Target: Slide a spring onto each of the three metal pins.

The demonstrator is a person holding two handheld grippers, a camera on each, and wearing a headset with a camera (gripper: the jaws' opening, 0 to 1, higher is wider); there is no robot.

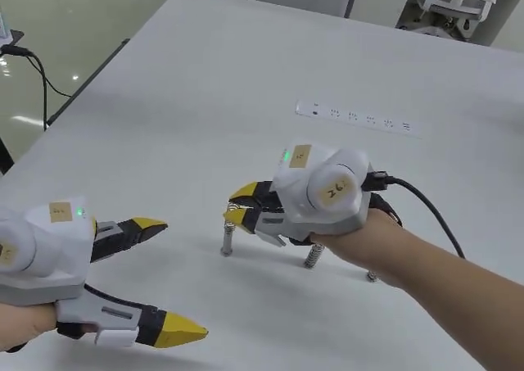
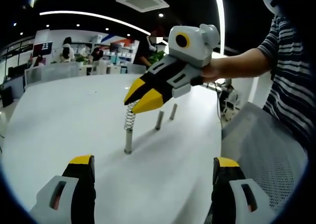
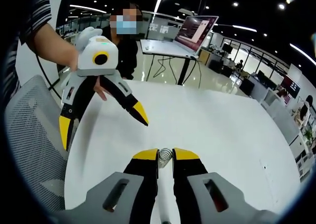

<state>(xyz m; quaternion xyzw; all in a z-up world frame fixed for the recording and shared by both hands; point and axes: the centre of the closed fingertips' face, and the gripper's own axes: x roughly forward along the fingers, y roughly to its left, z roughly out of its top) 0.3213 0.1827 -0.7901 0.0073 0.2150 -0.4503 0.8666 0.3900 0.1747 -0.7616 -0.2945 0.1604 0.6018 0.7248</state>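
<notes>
My right claw (image 1: 235, 207) is shut on a spring (image 2: 129, 118), right on top of the near pin (image 2: 128, 144). I should hold the spring straight up and push it down slowly. My left claw (image 2: 154, 160) is wide open, near the pin.

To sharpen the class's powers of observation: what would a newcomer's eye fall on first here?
The right tongs, shut on a spring, hold it atop a pin on the white table. The left tongs hang open at the table's near left. The next pin along already wears one.
</notes>
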